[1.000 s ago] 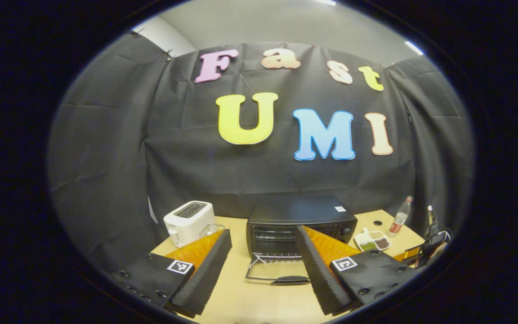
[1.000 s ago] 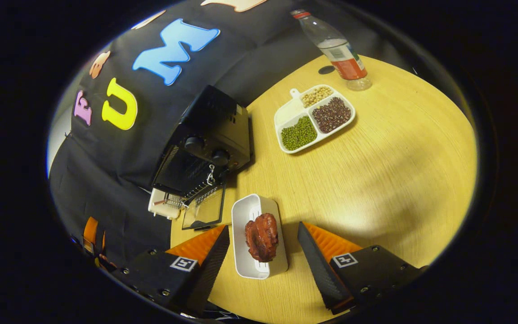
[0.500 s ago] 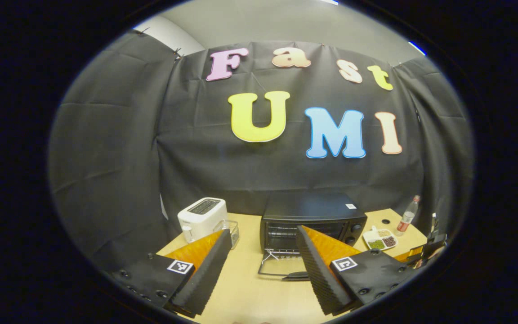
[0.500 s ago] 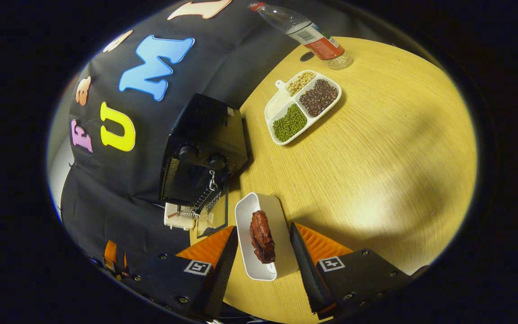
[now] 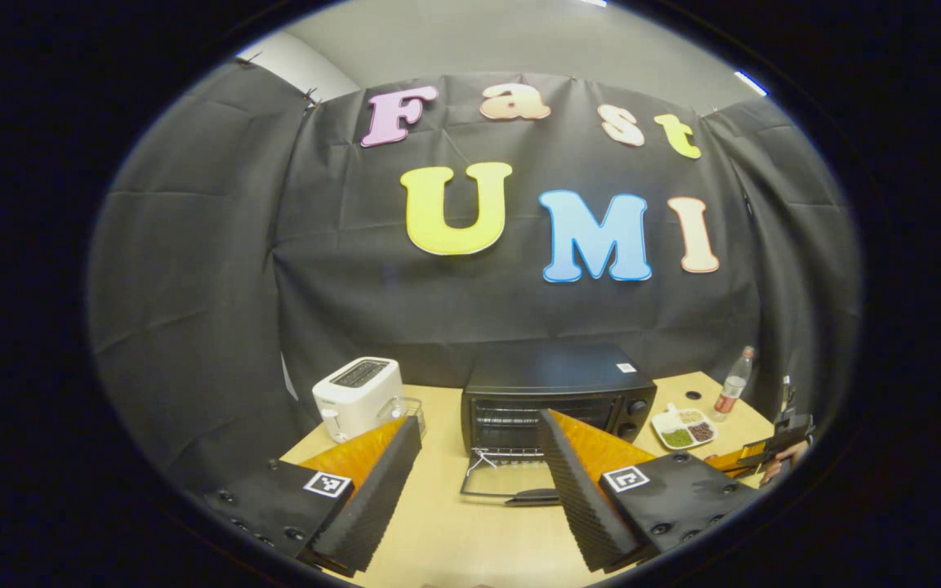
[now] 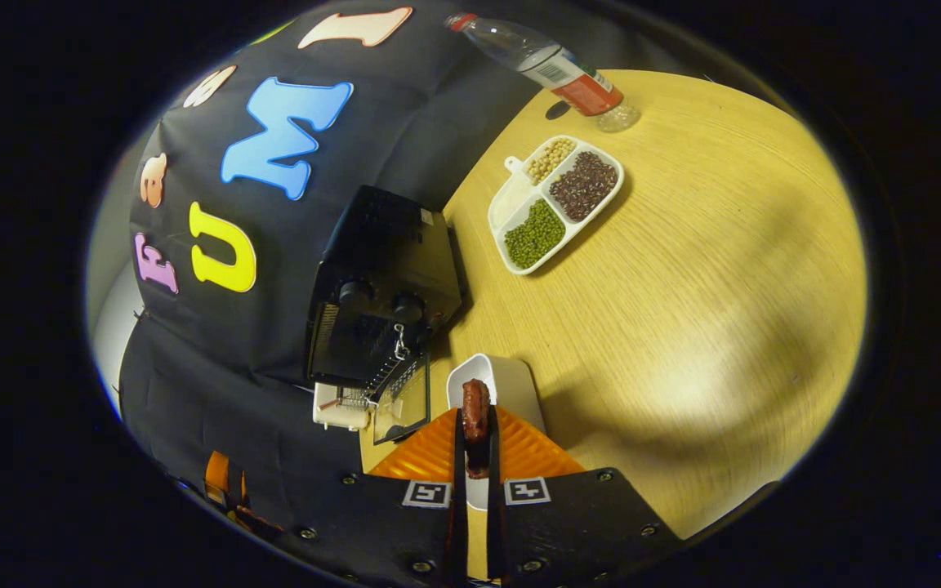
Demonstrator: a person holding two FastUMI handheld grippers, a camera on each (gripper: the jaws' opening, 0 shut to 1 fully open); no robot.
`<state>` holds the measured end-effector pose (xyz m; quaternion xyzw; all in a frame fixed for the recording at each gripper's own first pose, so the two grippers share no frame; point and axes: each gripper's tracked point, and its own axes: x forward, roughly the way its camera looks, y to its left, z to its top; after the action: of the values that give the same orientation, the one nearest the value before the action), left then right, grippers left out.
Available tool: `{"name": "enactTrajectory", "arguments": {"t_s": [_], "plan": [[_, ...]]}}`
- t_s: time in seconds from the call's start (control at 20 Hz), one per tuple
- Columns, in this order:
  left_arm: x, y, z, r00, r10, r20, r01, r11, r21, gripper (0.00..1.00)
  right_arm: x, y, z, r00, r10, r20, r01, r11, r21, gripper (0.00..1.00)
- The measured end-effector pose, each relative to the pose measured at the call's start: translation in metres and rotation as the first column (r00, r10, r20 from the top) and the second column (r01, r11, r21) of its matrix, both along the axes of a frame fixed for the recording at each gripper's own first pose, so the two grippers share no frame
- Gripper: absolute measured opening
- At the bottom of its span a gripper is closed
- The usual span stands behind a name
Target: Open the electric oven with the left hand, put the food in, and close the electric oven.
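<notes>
The table [image 6: 683, 269] is the biggest thing, a pale wood top. At its back edge stands the oven [image 5: 556, 392], black, with its door [image 5: 503, 487] already folded down flat in front, so the first step of the task looks done. A white toaster [image 5: 354, 398] stands well to the left of the oven. To the right of it are a divided tray [image 6: 556, 204] with beans and a bottle [image 6: 556, 67] near the wall.

In the right gripper view, a white dish [image 6: 497, 388] lies on the table just beside the open door. The food [image 6: 475, 418], a dark red piece of meat, is in this dish, and the right gripper [image 6: 475, 445] is clenched on it: both fingers press its sides. I judge it is not yet lifted, but this is hard to tell.

The left gripper [image 5: 479, 474] hangs in front of the oven with its fingers wide apart and nothing between them.

What is left: carry the food into the oven, let go, then lift the door shut.
</notes>
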<state>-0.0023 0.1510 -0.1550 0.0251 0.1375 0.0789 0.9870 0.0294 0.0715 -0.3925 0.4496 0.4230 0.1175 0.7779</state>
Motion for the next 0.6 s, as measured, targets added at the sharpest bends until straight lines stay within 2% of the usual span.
{"name": "enactTrajectory", "arguments": {"t_s": [0.15, 0.3, 0.35, 0.5, 0.55, 0.6], "plan": [[0.001, 0.001, 0.001, 1.0, -0.011, 0.009, 0.011, 1.0, 0.007, 0.92, -0.002, 0.005, 0.022, 1.0, -0.017, 0.024, 0.016, 1.0, 0.017, 0.1], [0.003, -0.001, -0.004, 1.0, -0.023, 0.004, 0.023, 1.0, -0.003, 0.96, 0.001, 0.014, 0.049, 0.997, -0.039, 0.061, 0.034, 0.996, 0.088, 0.09], [0.003, 0.0, -0.002, 1.0, -0.029, 0.009, 0.029, 1.0, -0.005, 0.91, 0.003, 0.02, 0.058, 0.996, -0.039, 0.075, 0.031, 0.994, 0.108, 0.09], [0.004, 0.004, -0.002, 0.999, -0.043, 0.012, 0.043, 0.999, -0.01, 0.91, 0.01, 0.044, 0.092, 0.992, -0.028, 0.12, 0.004, 0.98, 0.197, 0.1], [0.007, 0.006, -0.003, 0.999, -0.045, 0.012, 0.045, 0.999, -0.016, 0.96, 0.013, 0.054, 0.103, 0.99, -0.029, 0.135, -0.002, 0.973, 0.229, 0.1], [0.007, 0.01, -0.004, 0.999, -0.043, 0.01, 0.043, 0.999, -0.017, 0.91, 0.019, 0.064, 0.113, 0.988, -0.033, 0.15, -0.007, 0.966, 0.258, 0.09]]}}
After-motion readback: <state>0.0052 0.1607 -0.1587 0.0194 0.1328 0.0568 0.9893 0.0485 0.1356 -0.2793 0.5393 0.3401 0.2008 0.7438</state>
